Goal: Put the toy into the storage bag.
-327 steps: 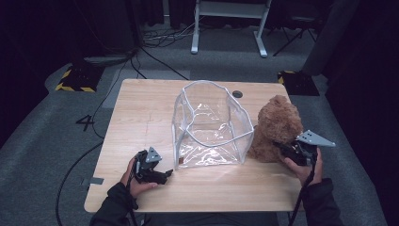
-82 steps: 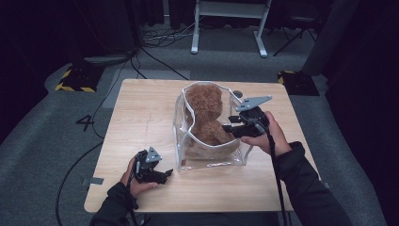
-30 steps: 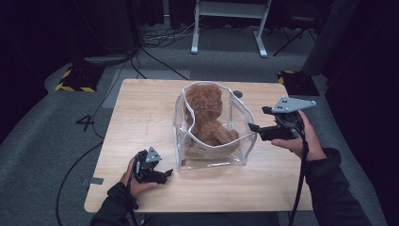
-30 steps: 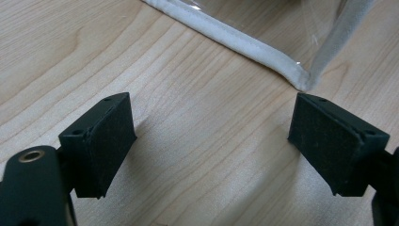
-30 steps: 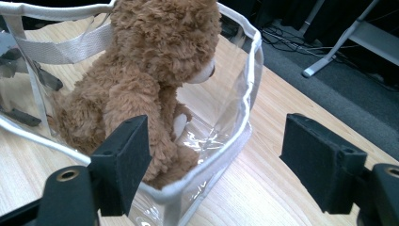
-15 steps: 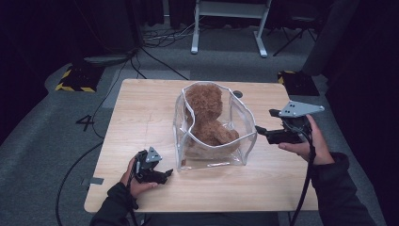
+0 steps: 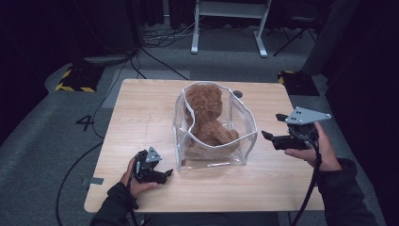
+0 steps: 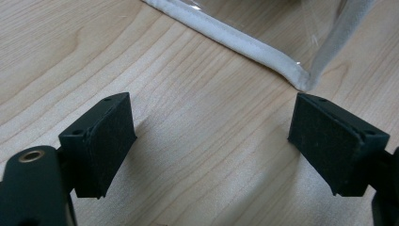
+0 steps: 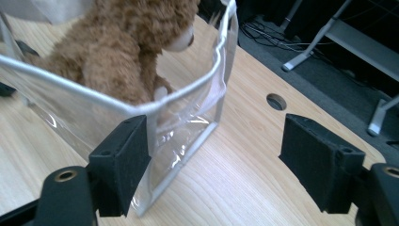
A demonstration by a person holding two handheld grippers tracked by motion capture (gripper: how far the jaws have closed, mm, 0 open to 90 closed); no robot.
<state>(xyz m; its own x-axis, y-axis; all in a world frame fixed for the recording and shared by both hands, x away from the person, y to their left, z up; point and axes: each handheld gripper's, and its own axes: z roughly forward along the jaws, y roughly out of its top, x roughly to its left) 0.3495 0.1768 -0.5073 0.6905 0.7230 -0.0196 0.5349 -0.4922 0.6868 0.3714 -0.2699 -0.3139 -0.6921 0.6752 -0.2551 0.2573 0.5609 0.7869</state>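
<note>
the bear (image 7: 207,117) sits upright inside the clear bag (image 7: 214,157) mid-table, just left of the right gripper (image 7: 274,137), whose empty jaws gape toward it, nearer than the left gripper (image 7: 162,174), jaws also spread, empty.

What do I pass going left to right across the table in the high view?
Left claw → clear bag with the brown teddy bear inside it → right claw, held just off the bag's right side.

Bear (image 9: 117,42) head cut off.
</note>
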